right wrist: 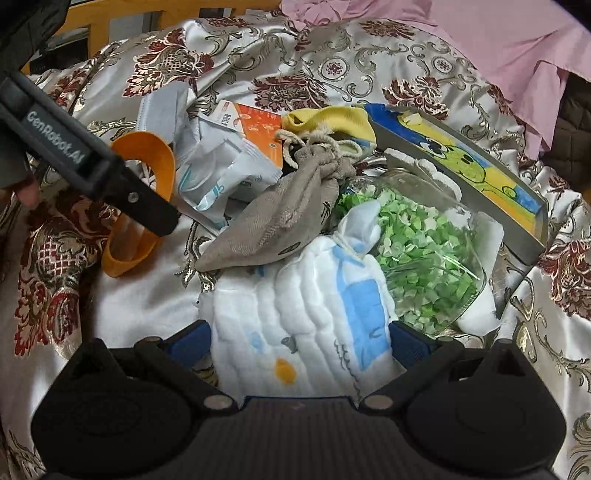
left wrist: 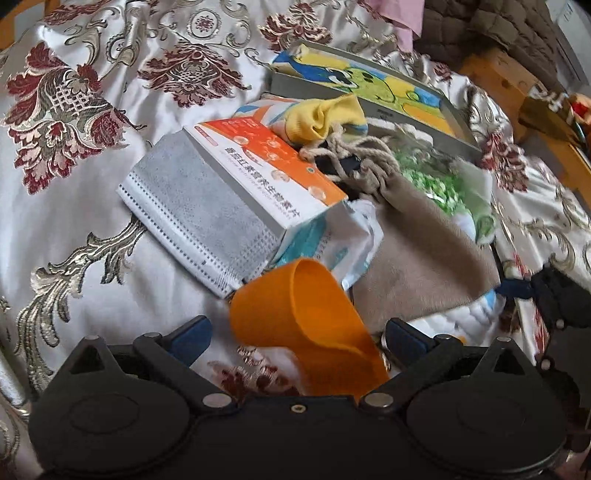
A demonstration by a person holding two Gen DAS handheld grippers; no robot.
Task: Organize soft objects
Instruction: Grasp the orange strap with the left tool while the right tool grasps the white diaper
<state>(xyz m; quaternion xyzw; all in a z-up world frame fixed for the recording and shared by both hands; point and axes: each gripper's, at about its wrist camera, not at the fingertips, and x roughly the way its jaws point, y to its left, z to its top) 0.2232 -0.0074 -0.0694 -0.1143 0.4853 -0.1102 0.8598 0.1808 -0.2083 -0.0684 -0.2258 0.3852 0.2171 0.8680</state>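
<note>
A shiny white bedspread with dark red flowers and gold scrolls covers the bed, lying in loose folds. Behind it stands a yellow wooden frame. A pink cloth lies at the far right, beside a brown quilted fabric.

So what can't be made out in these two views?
- Left wrist view: whether the left gripper holds the orange cup; its jaws stand wide apart and the cup's base is cut off behind the gripper body.
- Right wrist view: the right gripper's contact with the white quilted cloth; the cloth covers the jaw tips.
- Both views: the box's small print is unreadable.
</note>
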